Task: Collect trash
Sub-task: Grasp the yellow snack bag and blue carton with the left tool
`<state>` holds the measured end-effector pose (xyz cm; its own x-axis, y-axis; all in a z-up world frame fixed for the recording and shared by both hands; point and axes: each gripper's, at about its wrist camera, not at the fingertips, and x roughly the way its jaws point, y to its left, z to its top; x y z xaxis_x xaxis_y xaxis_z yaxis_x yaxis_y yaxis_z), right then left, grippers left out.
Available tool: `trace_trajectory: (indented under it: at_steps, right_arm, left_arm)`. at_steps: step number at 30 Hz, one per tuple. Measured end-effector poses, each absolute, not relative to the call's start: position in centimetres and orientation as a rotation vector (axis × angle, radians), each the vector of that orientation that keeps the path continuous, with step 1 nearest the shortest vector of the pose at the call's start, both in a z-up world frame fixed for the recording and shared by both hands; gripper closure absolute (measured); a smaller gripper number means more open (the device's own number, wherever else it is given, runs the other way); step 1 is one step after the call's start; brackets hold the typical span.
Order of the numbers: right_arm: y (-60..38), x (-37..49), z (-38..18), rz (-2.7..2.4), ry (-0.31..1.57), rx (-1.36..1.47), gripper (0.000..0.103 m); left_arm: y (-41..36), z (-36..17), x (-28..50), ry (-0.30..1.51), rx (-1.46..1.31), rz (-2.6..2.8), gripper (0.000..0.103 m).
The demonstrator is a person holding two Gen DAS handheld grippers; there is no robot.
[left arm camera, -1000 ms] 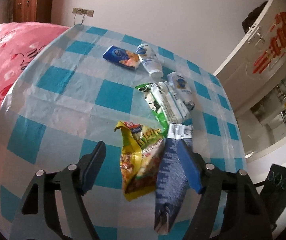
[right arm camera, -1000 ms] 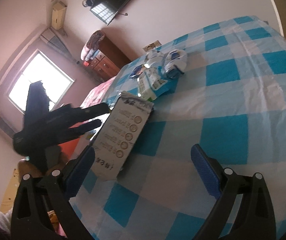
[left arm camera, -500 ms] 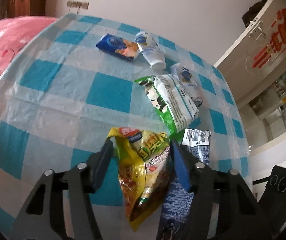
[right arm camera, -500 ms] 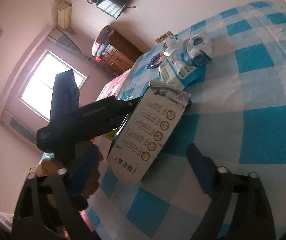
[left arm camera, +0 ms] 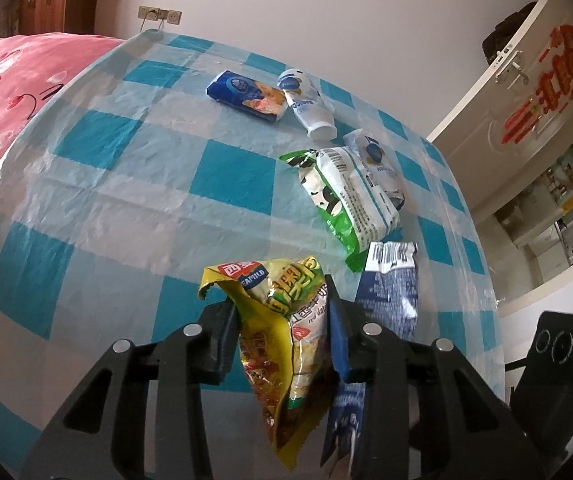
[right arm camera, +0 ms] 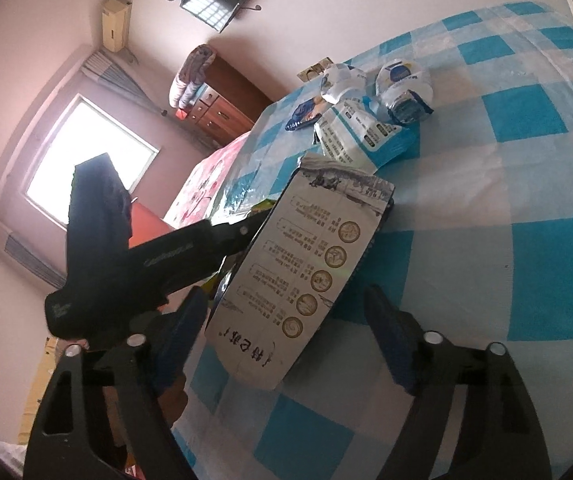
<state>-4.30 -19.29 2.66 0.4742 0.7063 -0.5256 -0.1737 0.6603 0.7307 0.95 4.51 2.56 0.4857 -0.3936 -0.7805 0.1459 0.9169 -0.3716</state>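
In the left wrist view, the left gripper was seen at the bottom centre of the frame, its jaws clamped on a yellow bag — the crumpled foil was squeezed between the two pads and hung down past them. Just right of it, partly behind the right pad, a blue pouch lay on the table, which was covered by a blue-and-white checked cloth. Above the pouch, right of centre, a green bag was touching it, with a white wrapper against its far side. Toward the top centre a white bottle lay on its side, beside a blue packet. A pink bed filled the upper left.

In the right wrist view, the right gripper was held with its jaws wide apart and nothing between the pads — the pale back of the pouch was seen in the centre of the frame, ahead of the gap. The left gripper appeared as a black shape at centre left, reaching in beside the pouch. The remaining wrappers were clustered in the upper centre of that frame.
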Motion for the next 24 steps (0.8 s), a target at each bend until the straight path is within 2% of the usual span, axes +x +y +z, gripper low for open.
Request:
trace_trajectory:
  at_steps: [16, 24]
  right_arm:
    - [-20.5, -3.7, 2.5, 0.569, 0.933, 0.737, 0.027]
    - [-19.2, -2.9, 3.7, 0.509, 0.958, 0.657, 0.027]
  left_arm:
    - [6.0, 2.3, -2.1, 1.011, -0.312, -0.37, 0.065]
    - [4.6, 2.7, -4.5, 0.991, -0.217, -0.4, 0.065]
